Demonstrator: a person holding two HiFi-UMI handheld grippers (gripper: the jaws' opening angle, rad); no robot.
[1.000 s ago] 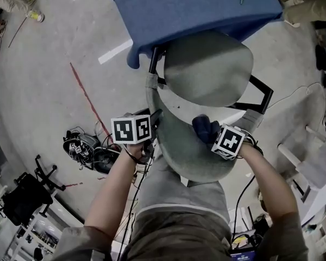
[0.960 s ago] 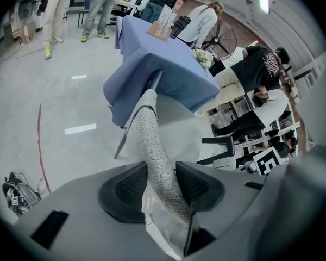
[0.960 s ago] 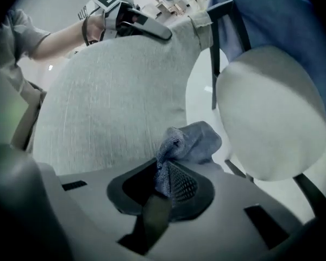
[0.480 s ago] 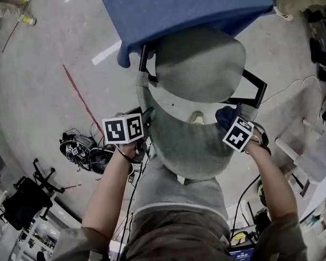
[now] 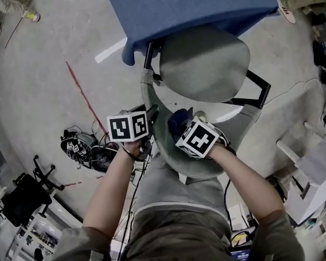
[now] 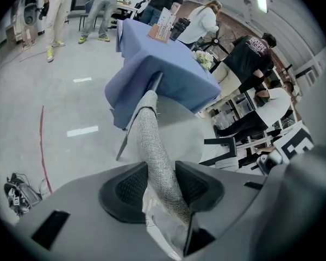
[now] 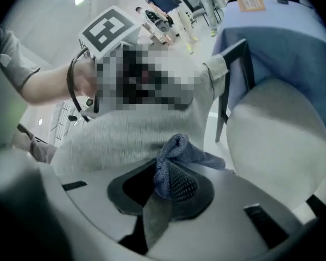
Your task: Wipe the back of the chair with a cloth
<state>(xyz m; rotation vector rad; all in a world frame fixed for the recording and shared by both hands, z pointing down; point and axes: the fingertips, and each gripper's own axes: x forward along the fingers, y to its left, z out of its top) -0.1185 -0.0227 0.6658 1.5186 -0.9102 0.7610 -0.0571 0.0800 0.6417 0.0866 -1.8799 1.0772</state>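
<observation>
The grey fabric chair stands below me, its seat [image 5: 204, 64] toward the table and its curved backrest [image 5: 162, 137] nearest to me. My left gripper [image 5: 149, 121] clamps the backrest's left edge. In the left gripper view the grey edge [image 6: 152, 140] runs between both pads of that gripper [image 6: 162, 186]. My right gripper [image 5: 180, 125] is shut on a dark blue cloth [image 5: 178, 119] and presses it on the backrest's top, close to the left gripper. In the right gripper view the cloth [image 7: 173, 159] bunches between the jaws of that gripper [image 7: 160, 186], against the grey backrest [image 7: 125, 137].
A table under a blue cover [image 5: 190, 4] stands just beyond the seat. Cables and gear [image 5: 87, 148] lie on the floor at the left, and a black wheeled base [image 5: 30, 192] sits at lower left. White furniture [image 5: 315, 173] is at the right. Several people [image 6: 250, 53] stand beyond the table.
The right gripper carried the cloth to the right along the backrest, then swept back left and now sits near the left gripper. The left gripper kept its hold.
</observation>
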